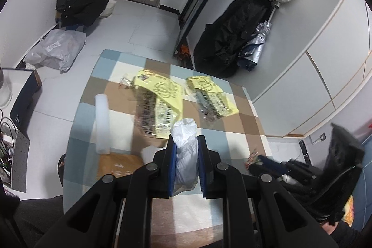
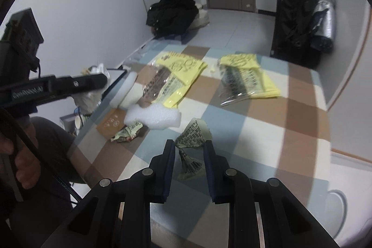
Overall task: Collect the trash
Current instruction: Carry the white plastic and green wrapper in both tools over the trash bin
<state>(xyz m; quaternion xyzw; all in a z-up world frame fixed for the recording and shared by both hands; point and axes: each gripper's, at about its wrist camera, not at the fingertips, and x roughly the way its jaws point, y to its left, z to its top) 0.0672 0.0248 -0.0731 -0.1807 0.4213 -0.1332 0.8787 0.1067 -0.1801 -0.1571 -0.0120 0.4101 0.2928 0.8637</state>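
At lower centre of its view, the left gripper (image 1: 186, 143) is clenching a white plastic bag (image 1: 186, 150); the right gripper (image 2: 189, 148) is pinching a crumpled printed wrapper (image 2: 191, 145) above the checkered table (image 2: 267, 131).

both wrist views look down along tool fingers, close over checkered table (image 1: 234, 122); shared: yellow packets (image 2: 183, 71).

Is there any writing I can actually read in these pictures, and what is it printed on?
"GenRobot.AI": white letters, seen upside down, on the side of the left claw in the right claw's view.
Yellow packets: dark printed rows and round emblems, too blurred to read.
Crumpled printed wrapper in the right claw: small text and a barcode, unreadable.
Brown card: pale marks, unreadable.
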